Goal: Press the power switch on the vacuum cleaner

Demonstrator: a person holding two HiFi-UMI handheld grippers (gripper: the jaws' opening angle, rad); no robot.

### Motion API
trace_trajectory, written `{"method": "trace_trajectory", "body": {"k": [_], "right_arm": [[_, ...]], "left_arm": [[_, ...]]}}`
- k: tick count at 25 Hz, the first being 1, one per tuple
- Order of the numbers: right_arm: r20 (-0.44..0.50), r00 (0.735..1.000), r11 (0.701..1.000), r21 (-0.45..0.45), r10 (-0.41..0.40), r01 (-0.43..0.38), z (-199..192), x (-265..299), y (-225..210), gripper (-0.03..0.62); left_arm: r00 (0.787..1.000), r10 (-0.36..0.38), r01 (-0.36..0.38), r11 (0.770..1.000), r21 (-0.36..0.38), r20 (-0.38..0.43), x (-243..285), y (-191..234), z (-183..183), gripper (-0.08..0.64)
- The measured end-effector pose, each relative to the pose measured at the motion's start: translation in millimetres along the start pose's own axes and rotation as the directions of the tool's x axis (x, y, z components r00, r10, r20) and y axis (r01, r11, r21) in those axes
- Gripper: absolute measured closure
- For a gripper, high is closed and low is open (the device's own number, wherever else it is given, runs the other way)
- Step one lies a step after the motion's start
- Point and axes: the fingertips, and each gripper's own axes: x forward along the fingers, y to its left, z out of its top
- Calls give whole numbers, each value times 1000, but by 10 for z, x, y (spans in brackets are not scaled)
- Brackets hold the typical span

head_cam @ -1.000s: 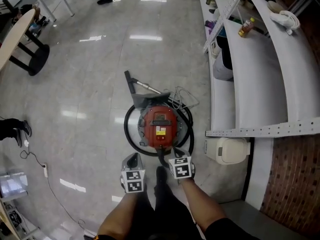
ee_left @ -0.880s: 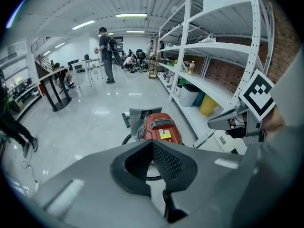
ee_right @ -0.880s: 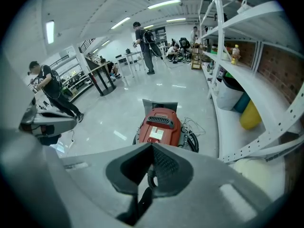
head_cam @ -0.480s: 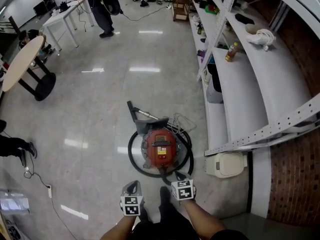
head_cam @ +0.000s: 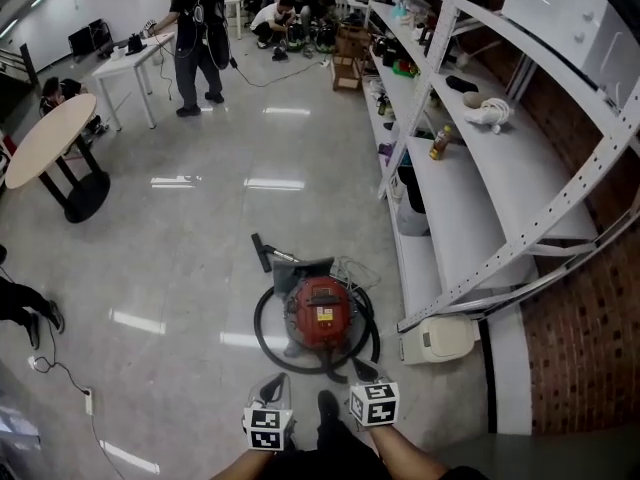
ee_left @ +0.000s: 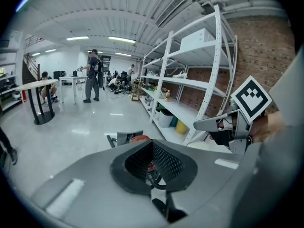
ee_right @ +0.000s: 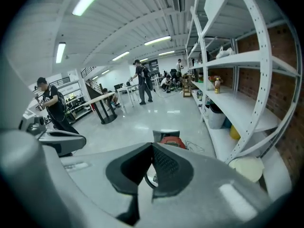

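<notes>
The red vacuum cleaner stands on the grey floor, ringed by its black hose, with its grey nozzle at the far side. Both grippers hang near the bottom of the head view, short of the vacuum and not touching it. My left gripper and my right gripper are both shut and hold nothing. In the left gripper view, the vacuum peeks over the closed left gripper. The right gripper view shows the vacuum beyond the closed right gripper.
White shelving runs along the right, with a cream box at its foot beside the vacuum. A loose wire lies behind the vacuum. A round table stands far left, and people are at the back.
The head view has lifted and drawn back, so the vacuum looks smaller and farther. Both grippers have sunk toward the bottom edge, away from the vacuum. Both stay shut.
</notes>
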Motion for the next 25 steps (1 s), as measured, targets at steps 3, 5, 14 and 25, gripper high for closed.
{"method": "trace_trajectory", "body": {"k": [3,5,14,25], "right_arm": [[63,998,1000,-18,13,-12,95,-304,326,600],[94,995,999,-35,16,-12,109,-476,506,600],[158,987,997,-78,31,-18,54,-1154,1198,600],[145,986,984,-165,86,-62,-67,-1590,1447,600]], "left_arm": [[998,-25,25,1000,-2,63,-369,12,110,543],[995,-38,39,999,-2,96,-574,11,125,543],[985,-80,85,996,-24,155,-1368,37,-4,543],[972,-77,86,996,-30,220,-1881,-123,12,543]]}}
